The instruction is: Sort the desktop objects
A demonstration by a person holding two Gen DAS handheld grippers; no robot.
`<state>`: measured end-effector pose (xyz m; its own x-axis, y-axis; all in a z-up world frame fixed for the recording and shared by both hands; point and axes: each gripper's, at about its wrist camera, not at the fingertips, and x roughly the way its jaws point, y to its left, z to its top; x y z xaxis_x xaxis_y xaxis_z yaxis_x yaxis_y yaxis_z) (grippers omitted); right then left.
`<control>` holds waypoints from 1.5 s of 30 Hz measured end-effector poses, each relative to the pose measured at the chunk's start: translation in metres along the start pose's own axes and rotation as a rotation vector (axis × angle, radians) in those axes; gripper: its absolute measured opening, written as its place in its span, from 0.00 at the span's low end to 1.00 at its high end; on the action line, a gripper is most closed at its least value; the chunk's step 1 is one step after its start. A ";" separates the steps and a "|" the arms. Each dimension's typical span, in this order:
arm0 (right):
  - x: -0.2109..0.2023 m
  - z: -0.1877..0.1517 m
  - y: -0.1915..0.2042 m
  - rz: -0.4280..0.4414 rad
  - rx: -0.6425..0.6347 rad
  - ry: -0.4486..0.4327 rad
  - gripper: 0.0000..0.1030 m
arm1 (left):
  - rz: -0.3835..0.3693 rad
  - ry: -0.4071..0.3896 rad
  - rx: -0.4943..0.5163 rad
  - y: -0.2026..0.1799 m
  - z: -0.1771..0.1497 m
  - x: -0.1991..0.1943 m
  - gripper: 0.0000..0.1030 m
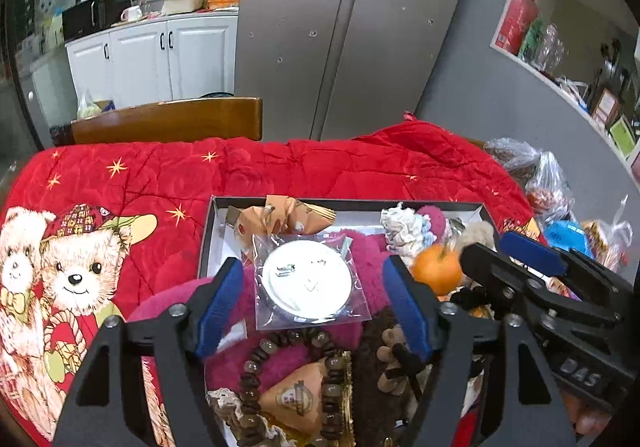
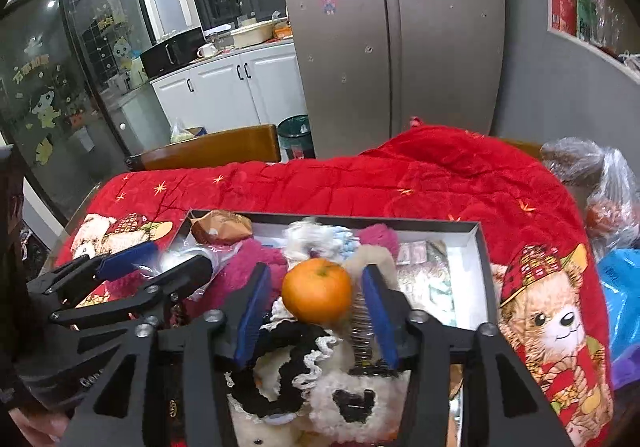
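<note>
Box (image 2: 482,247), crowded: orange (image 2: 317,290), bagged disc (image 1: 307,281), beads (image 1: 256,367), scrunchies. Left gripper (image 1: 313,303) and right gripper (image 2: 316,317) spread, empty. Sorting apparently barely begun.

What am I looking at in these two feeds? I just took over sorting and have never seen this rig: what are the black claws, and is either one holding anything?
There is no robot arm: a person holds a two-finger gripper in each hand, and each picture comes from a fisheye camera on one gripper, looking forward along its blue-padded fingers. The left gripper is open over a round white disc in a clear bag. The right gripper is open around an orange, which does not look clamped. Neither holds anything. Everything lies in a shallow dark box on a red teddy-bear blanket: fluffy scrunchies, a wooden bead bracelet and small snack packets.
</note>
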<state>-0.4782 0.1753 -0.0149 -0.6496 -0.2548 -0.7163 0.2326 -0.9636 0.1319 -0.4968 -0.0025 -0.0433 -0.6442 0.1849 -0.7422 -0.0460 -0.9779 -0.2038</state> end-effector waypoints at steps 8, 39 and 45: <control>-0.012 0.005 -0.007 -0.013 0.029 -0.037 0.75 | 0.075 -0.024 0.072 -0.009 0.001 -0.007 0.86; -0.188 -0.014 0.055 0.017 -0.077 -0.324 0.83 | 0.117 -0.269 0.184 -0.060 -0.040 -0.211 1.00; -0.291 -0.057 0.087 -0.172 -0.097 -0.427 0.94 | 0.116 -0.404 0.191 -0.067 -0.107 -0.327 1.00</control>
<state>-0.2276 0.1701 0.1657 -0.9195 -0.1225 -0.3734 0.1492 -0.9879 -0.0434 -0.2017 0.0132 0.1445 -0.8978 0.0580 -0.4366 -0.0718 -0.9973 0.0152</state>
